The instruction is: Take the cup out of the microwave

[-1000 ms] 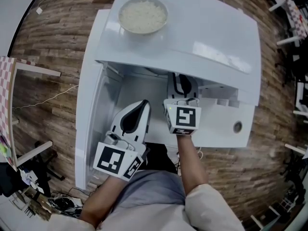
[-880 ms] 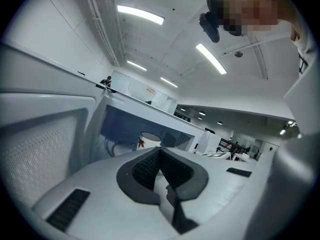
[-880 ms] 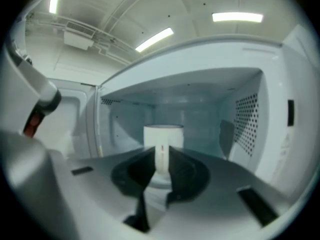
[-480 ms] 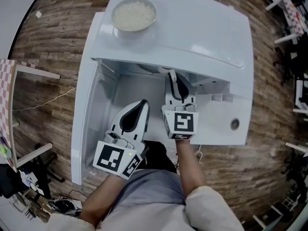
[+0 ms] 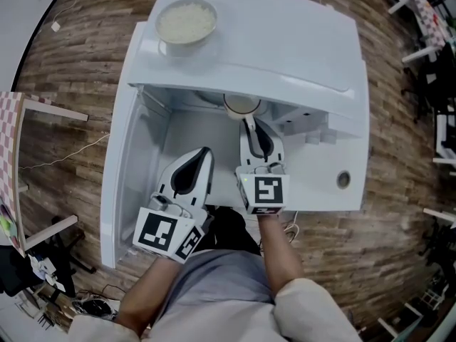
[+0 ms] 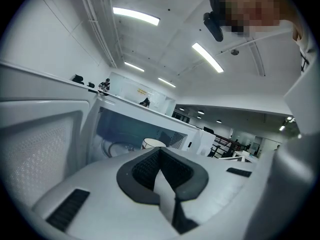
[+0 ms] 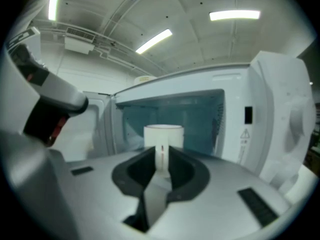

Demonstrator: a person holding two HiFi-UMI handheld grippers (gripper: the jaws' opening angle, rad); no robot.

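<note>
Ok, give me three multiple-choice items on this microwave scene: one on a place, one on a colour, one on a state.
1. The bowl of rice sits:
A. on top of the microwave
B. inside it
C. on the floor

2. The cup is:
A. red
B. white
C. black

3. The right claw is:
A. wide open and empty
B. closed on the cup
C. out of view

Answers:
1. A: the head view shows the bowl on the white top panel.
2. B: the cup's wall is white in the right gripper view.
3. B: its jaws press on the cup at the oven's mouth.
</note>
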